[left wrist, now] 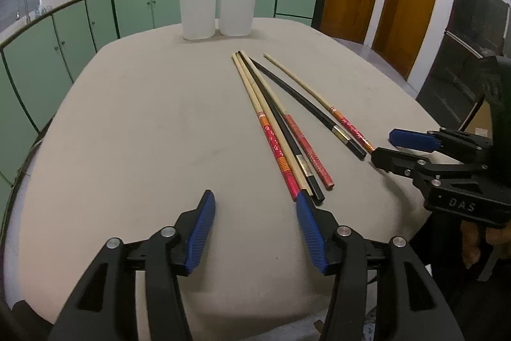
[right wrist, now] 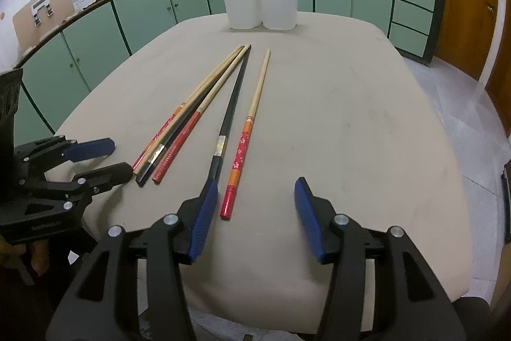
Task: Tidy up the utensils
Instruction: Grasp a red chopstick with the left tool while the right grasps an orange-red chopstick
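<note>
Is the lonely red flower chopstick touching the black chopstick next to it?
Apart. The right wrist view shows bare table between the red flower chopstick and the black chopstick along their whole length; the strip narrows toward the near ends.

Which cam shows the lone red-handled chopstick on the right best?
Right wrist: the red-handled chopstick lies full length just ahead of the open right gripper, floral handle pattern clear. Left wrist shows it off to the side, foreshortened, its handle end running up to the right gripper's finger.
</note>
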